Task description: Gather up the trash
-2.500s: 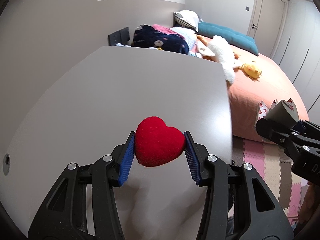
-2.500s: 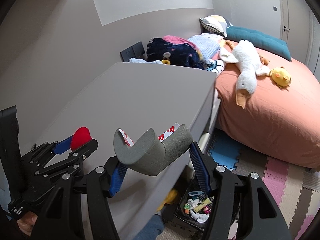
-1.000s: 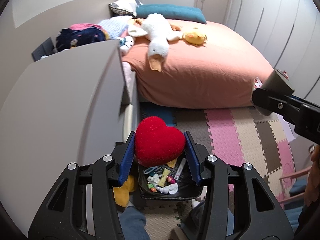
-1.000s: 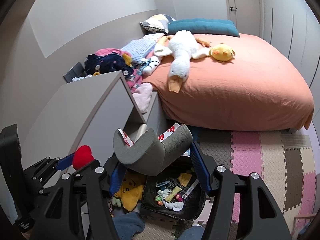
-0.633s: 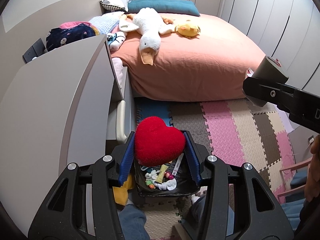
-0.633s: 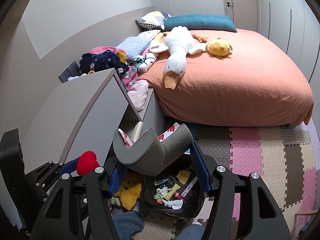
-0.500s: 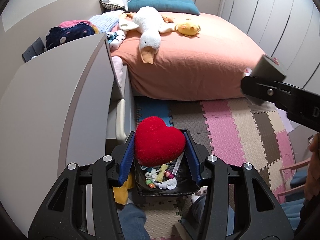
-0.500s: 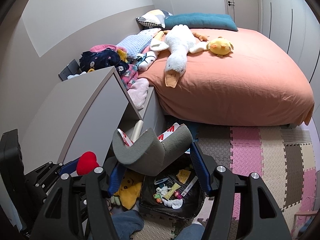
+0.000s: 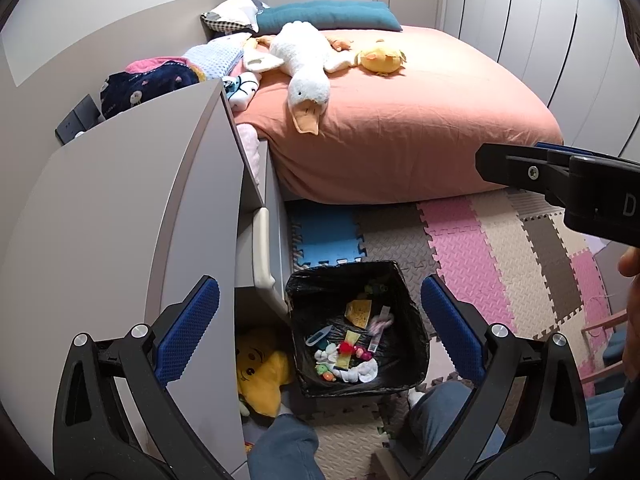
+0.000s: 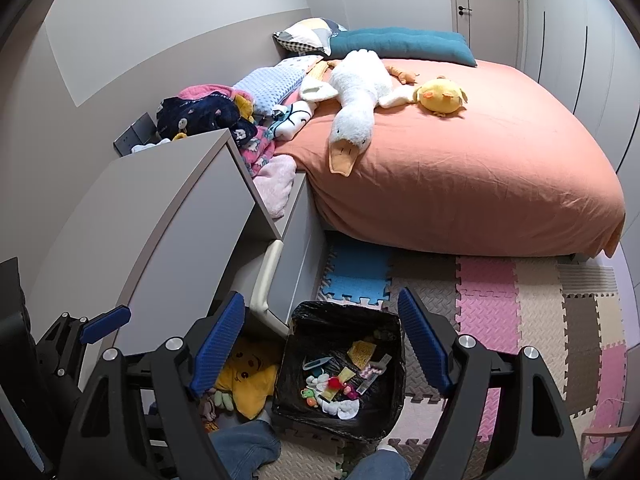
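A black-lined trash bin [image 9: 414,320] stands on the floor mat below both grippers, with several small bits of litter inside; it also shows in the right wrist view [image 10: 288,396]. My left gripper [image 9: 320,328] is open and empty above the bin. My right gripper [image 10: 320,340] is open and empty above the bin too. The red heart and the grey foam piece are not clearly visible; a small red item [image 9: 346,347] lies among the litter. The right gripper's side [image 9: 560,184] shows at the right of the left wrist view.
A grey desk [image 9: 120,216] with a drawer unit stands left of the bin. A yellow plush [image 9: 260,372] lies under it. A bed [image 10: 460,152] with a salmon sheet, a white goose plush and pillows fills the back. Coloured foam mats [image 9: 500,248] cover the floor. The person's legs [image 9: 280,448] are near the bin.
Both grippers have opened. The red heart has left the left gripper and the grey foam piece has left the right gripper. Both views have tilted further over the bin.
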